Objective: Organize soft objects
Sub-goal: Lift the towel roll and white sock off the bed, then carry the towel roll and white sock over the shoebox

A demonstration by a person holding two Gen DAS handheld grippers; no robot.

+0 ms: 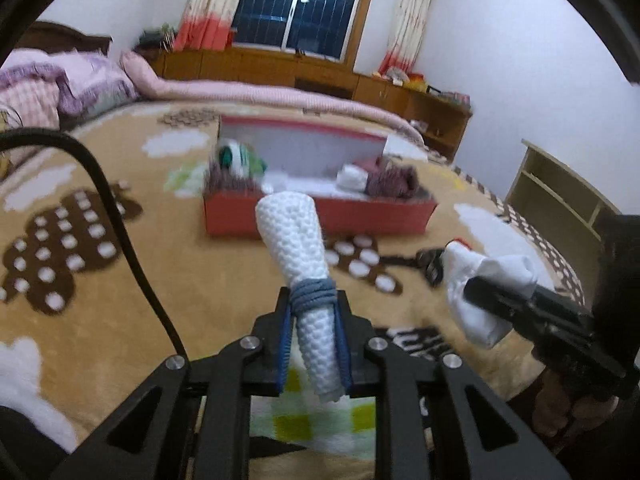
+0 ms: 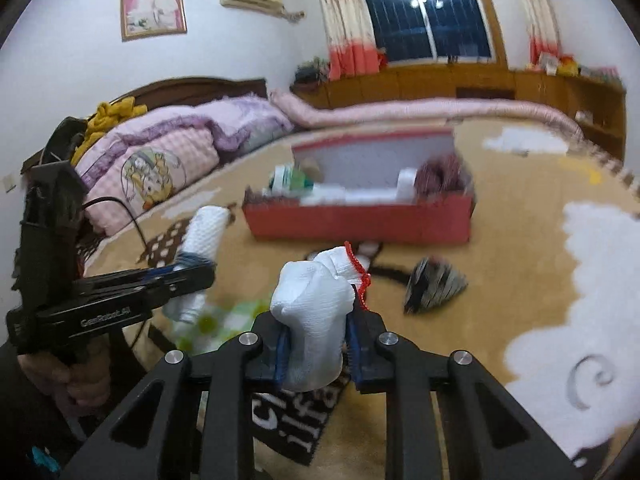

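1. On a bed covered by a tan blanket (image 1: 168, 272) with brown and white patches, a person works with a gripper in each hand, both raised above the blanket.
2. The left gripper (image 1: 314, 334) is clenched on a rolled white towel (image 1: 298, 248), its blue pads pressing the roll from both sides just below a grey-blue cord (image 1: 314, 294) wound around it; the roll's wider end points up and away toward the box.
3. The right gripper (image 2: 316, 346) grasps a bunched white sock (image 2: 310, 312) with red stitching at its cuff (image 2: 358, 276); the sock stands upright between the pads.
4. No earlier picture is given, so nothing can be said of how either pair of jaws came to this grip.
5. A red cardboard box (image 2: 360, 224) with a white inside sits on the blanket beyond both grippers, its lid standing open at the back.
6. Inside the box, a green-and-white item (image 1: 240, 158) lies at the left end; a white roll (image 1: 352, 178) and a maroon knit piece (image 1: 394, 182) lie at the right end.
7. A dark striped sock (image 2: 434, 286) lies loose on the blanket, in front of the box and to the right of the held sock.
8. Pink quilts (image 2: 160, 152) are heaped at the headboard, left of the box.
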